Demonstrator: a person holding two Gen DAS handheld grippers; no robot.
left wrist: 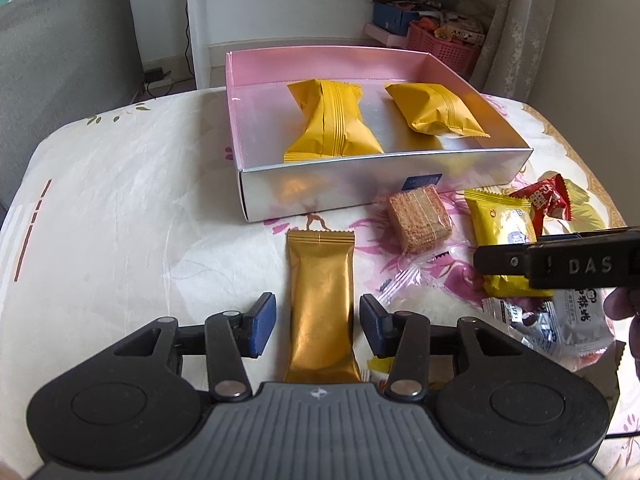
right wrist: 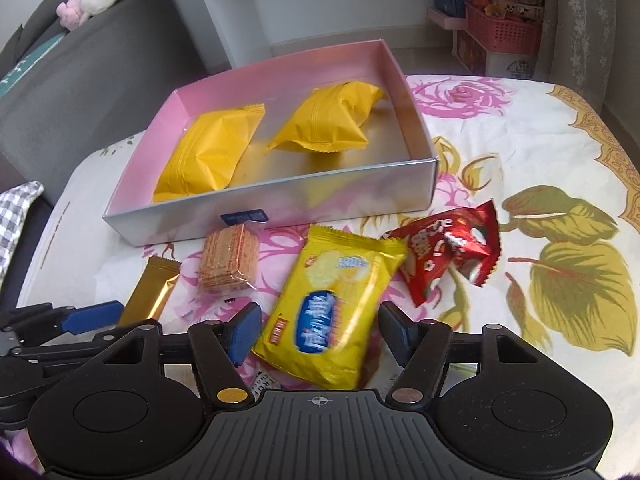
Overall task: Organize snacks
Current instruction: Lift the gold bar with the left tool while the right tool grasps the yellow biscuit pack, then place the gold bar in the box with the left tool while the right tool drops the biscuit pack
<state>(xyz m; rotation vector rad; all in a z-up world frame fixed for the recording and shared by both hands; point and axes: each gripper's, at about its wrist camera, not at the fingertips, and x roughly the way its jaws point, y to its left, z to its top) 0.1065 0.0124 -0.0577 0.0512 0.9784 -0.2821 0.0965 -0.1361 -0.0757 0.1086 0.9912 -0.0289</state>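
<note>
A long gold snack bar (left wrist: 322, 304) lies on the flowered tablecloth between the pads of my left gripper (left wrist: 317, 326). A small gap shows on each side, so the gripper is open. My right gripper (right wrist: 320, 334) is open around a yellow biscuit packet (right wrist: 332, 304); its pads stand close to the packet's edges without pressing on it. Behind them stands an open silver box (left wrist: 360, 188) with a pink inside, holding two orange packets (left wrist: 328, 120) (left wrist: 436, 110). In front of the box lie a clear-wrapped wafer block (right wrist: 228, 258) and a red packet (right wrist: 440, 256).
A white and blue packet (left wrist: 560, 320) and clear wrappers lie at the right of the left wrist view. A grey sofa (left wrist: 60, 60) stands beyond the table's left edge. A white shelf (left wrist: 280, 8) and a pink basket (left wrist: 444, 46) stand behind the box.
</note>
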